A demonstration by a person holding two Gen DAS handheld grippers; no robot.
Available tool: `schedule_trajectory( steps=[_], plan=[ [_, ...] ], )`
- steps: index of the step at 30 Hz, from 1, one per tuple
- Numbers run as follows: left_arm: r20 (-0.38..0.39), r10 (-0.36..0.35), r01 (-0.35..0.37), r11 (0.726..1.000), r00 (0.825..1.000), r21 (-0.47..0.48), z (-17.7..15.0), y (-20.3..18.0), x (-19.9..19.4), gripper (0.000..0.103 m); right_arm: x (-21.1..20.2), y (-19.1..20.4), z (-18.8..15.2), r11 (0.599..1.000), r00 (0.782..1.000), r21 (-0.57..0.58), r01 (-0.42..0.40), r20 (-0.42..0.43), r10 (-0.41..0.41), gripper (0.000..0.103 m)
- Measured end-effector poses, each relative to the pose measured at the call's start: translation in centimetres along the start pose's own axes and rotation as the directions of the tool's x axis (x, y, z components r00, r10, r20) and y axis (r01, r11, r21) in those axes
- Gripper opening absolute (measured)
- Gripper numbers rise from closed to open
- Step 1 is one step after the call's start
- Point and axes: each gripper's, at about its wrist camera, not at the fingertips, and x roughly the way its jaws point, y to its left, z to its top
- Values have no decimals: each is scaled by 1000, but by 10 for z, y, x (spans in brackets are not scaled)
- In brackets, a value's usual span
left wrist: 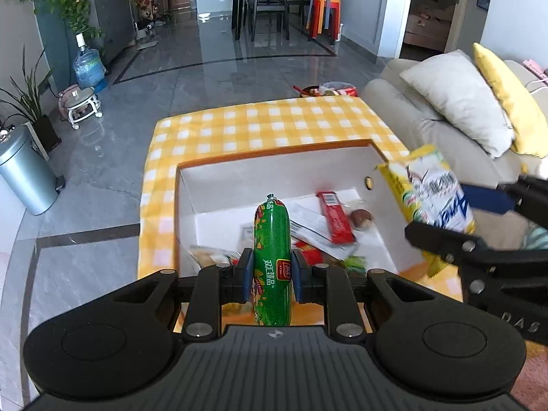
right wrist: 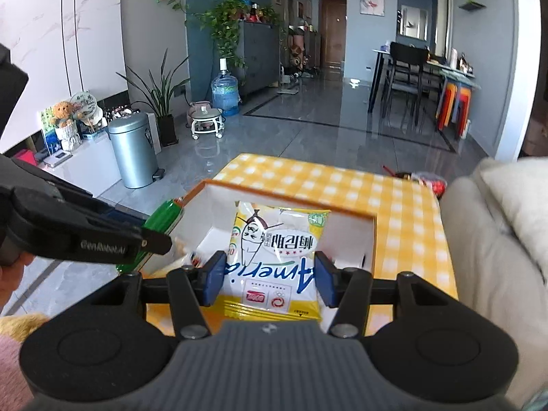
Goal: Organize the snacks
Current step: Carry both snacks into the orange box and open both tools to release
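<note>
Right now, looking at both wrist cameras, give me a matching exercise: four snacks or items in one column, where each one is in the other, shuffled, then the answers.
Column one:
1. green sausage
2. yellow snack packet
3. red wrapper bar
4. white box

Column two:
A. lying inside the box
B. clamped in the right gripper
C. standing on the yellow checked tablecloth
D. clamped in the left gripper

Pairs: 1-D, 2-B, 3-A, 4-C
</note>
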Motion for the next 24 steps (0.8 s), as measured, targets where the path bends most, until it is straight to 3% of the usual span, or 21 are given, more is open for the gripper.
schedule_trajectory(
  steps=[5,12,24],
  plan=[
    [-46,39,-38,999,998,15,12,16,33,24,35,-3,22,999,1000,-45,16,-27,-17,52],
    [-121,49,-45,998,992,32,14,34,78,24,95,-7,17,999,990,-45,17,-138,-23,52],
    [-207,66,-53,996,976,68,16,47,131,24,189,-14,1,999,943,43,-29,-331,41,52]
  ],
)
